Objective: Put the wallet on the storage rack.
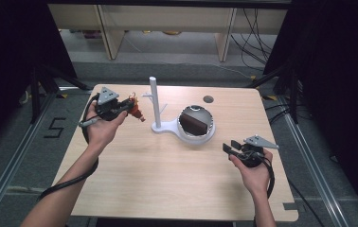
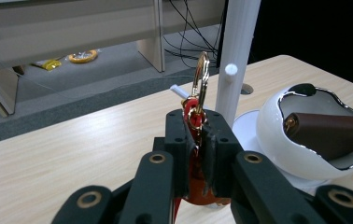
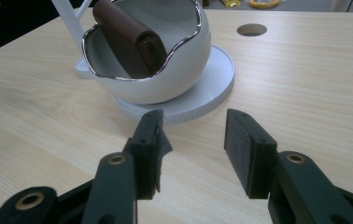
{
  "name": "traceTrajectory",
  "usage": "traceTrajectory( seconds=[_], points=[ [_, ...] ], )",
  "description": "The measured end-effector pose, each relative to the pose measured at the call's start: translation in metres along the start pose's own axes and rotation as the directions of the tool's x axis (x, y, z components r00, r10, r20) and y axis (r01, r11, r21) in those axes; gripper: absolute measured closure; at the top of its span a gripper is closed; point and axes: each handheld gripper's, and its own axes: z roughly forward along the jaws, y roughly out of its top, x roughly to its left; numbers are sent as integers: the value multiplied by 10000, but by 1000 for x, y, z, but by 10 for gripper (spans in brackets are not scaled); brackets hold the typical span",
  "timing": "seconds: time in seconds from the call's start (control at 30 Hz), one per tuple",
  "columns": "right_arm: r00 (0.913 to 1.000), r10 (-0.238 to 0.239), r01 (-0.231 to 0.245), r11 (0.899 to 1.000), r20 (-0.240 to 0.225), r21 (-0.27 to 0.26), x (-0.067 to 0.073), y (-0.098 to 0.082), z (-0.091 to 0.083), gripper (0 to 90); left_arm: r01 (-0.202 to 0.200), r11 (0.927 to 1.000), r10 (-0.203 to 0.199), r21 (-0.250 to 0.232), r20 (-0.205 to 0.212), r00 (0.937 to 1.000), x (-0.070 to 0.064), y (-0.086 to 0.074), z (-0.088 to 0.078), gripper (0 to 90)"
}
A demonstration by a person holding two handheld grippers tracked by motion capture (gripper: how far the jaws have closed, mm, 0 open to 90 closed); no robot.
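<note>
Left gripper [image 2: 198,140] clamps red keychain [image 2: 194,116]; right gripper [image 3: 191,140] half-open, empty — steer gold clasp [image 2: 201,79] squarely onto stand peg [image 2: 230,70]

Even overhead light brightens the counter [image 1: 167,165], while both sides of the high view fall into near black. Shadows stay soft. The bowl's [image 3: 184,56] chrome rim glints. Near fingers [image 2: 221,154] look slightly blurred.
</note>
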Motion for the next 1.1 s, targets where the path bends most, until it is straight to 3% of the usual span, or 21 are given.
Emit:
traceTrajectory(
  seconds=[0.03, 0.13, 0.2, 0.27, 0.4, 0.43, 0.47, 0.57, 0.6, 0.63, 0.7, 0.73, 0.77, 0.83, 0.87, 0.9, 0.93, 0.97, 1.0, 1.03, 1.1],
  points=[
    [9996, -262, 262, 9997, 87, 33, -2, 1, -2, 579, -19, 10000, 19, 2, -27, 10000, 0, 1, 1, 811],
    [9997, 222, -223, 9997, 99, 115, 3, 0, -5, 578, -2, 10000, 1, -27, -92, 10000, -2, 2, 4, 811],
    [10000, -29, 28, 10000, 95, 41, 2, 1, -5, 578, -68, 10000, 68, -15, -120, 9999, -3, 3, 6, 811],
    [9994, 333, -333, 9994, 41, 24, 4, 1, -5, 577, -132, 9999, 132, -8, -151, 9998, -5, 4, 8, 811],
    [9992, 394, -394, 9992, -96, -28, 5, 0, -4, 574, -274, 9996, 274, -9, -186, 9995, -9, 5, 11, 811],
    [10000, -71, 71, 9999, 27, -81, 2, 0, -2, 574, -135, 9999, 135, -4, -136, 9998, -11, 4, 12, 811],
    [10000, -71, 71, 9999, 27, -81, 2, 0, -2, 574, -201, 9998, 201, 4, -134, 9997, -11, 4, 12, 811],
    [9991, 422, -421, 9990, -94, 127, 4, -2, -1, 571, -415, 9991, 416, 84, -152, 9990, -17, 2, 14, 811],
    [9999, 111, -111, 9999, -132, 71, 1, -2, 0, 571, -487, 9987, 488, 119, -134, 9987, -18, 1, 14, 810],
    [9988, 464, -460, 9987, -162, 240, 4, -3, -1, 570, -638, 9979, 641, 141, -186, 9978, -20, 1, 15, 810],
    [9986, 492, -488, 9985, -204, 229, 4, -3, -1, 565, -663, 9975, 667, 234, -192, 9976, -23, 0, 18, 809],
    [9986, 492, -488, 9985, -204, 229, 4, -3, -1, 565, -674, 9974, 680, 260, -189, 9975, -25, -1, 19, 809],
    [9995, 198, -194, 9997, -229, 173, 1, -3, 0, 563, -697, 9972, 702, 256, -215, 9973, -26, -1, 19, 809],
    [9992, 350, -347, 9993, -213, 152, 1, -4, 1, 562, -836, 9960, 846, 310, -292, 9960, -29, -1, 20, 808],
    [9999, 111, -110, 9998, -120, 134, 0, -5, 1, 562, -960, 9948, 974, 339, -417, 9944, -30, -1, 20, 808],
    [9984, 536, -532, 9984, -200, 215, 2, -6, 2, 562, -1031, 9939, 1049, 390, -497, 9932, -31, -1, 21, 807],
    [9981, 590, -583, 9974, -157, 428, 2, -6, 1, 562, -1143, 9924, 1168, 461, -569, 9915, -32, -1, 22, 807],
    [9992, 234, -227, 9995, -309, 236, -1, -7, 4, 562, -1250, 9911, 1274, 468, -520, 9905, -32, -1, 24, 806],
    [9994, 251, -244, 9993, -241, 283, -1, -7, 4, 562, -1352, 9893, 1385, 548, -622, 9884, -34, -1, 25, 805],
    [9966, 774, -762, 9964, -300, 381, 4, -8, 4, 561, -1517, 9864, 1562, 637, -719, 9851, -36, -1, 26, 804],
    [9978, 580, -570, 9979, -328, 291, 3, -8, 5, 562, -1566, 9855, 1613, 650, -764, 9839, -37, -1, 27, 803]
  ],
)
